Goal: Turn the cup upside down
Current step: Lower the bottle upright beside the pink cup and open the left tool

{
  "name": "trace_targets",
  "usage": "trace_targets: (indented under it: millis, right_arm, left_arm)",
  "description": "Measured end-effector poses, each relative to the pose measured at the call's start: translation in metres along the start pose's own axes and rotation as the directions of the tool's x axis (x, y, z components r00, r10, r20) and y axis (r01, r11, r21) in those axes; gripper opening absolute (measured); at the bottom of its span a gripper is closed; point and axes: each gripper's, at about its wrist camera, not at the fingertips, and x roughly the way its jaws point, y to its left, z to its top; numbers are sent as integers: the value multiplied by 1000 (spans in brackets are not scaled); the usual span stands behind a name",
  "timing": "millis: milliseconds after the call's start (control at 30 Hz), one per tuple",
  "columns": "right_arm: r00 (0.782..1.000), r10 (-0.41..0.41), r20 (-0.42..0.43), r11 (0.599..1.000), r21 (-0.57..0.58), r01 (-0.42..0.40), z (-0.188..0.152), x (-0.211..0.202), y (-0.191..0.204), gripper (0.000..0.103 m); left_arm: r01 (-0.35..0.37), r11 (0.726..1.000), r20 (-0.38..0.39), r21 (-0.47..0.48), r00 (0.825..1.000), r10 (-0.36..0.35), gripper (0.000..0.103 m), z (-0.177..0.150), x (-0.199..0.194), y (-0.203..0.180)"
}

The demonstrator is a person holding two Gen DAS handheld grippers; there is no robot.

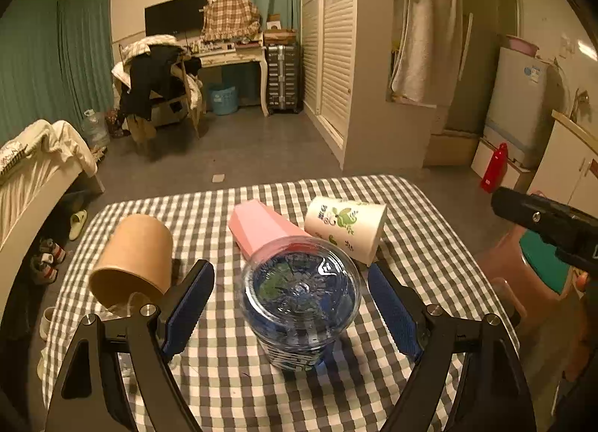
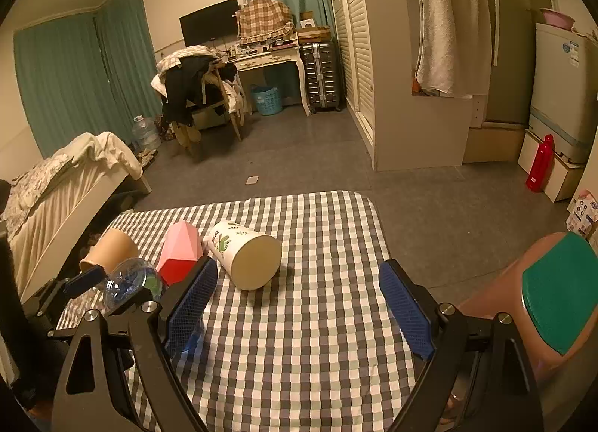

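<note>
A clear plastic cup (image 1: 301, 301) stands upside down on the checked tablecloth (image 1: 231, 376), its base facing up. My left gripper (image 1: 291, 293) is open, its blue pads on either side of the cup and apart from it. The cup also shows in the right wrist view (image 2: 129, 282) at the left. My right gripper (image 2: 299, 293) is open and empty over the cloth (image 2: 299, 338). It appears at the right edge of the left wrist view (image 1: 545, 222).
Three cups lie on their sides behind the clear one: a brown paper cup (image 1: 132, 256), a pink faceted cup (image 1: 261, 226) and a white floral cup (image 1: 345, 226). A pink stool with a green seat (image 2: 553, 293) stands right of the table.
</note>
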Motion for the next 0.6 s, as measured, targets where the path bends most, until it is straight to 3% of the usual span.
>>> trace_targets:
  millis: [300, 500, 600]
  right_arm:
    - [997, 33, 75, 997, -78, -27, -5, -13, 27, 88]
    - [991, 70, 115, 987, -154, -52, -9, -21, 66, 88]
    - [989, 89, 119, 981, -182, -67, -15, -18, 84, 88]
  left_arm:
    - [7, 1000, 116, -24, 993, -4, 87, 0, -41, 26]
    - [-84, 996, 204, -41, 975, 91, 87, -1, -68, 55]
    - [-106, 992, 205, -76, 972, 119, 87, -6, -69, 73]
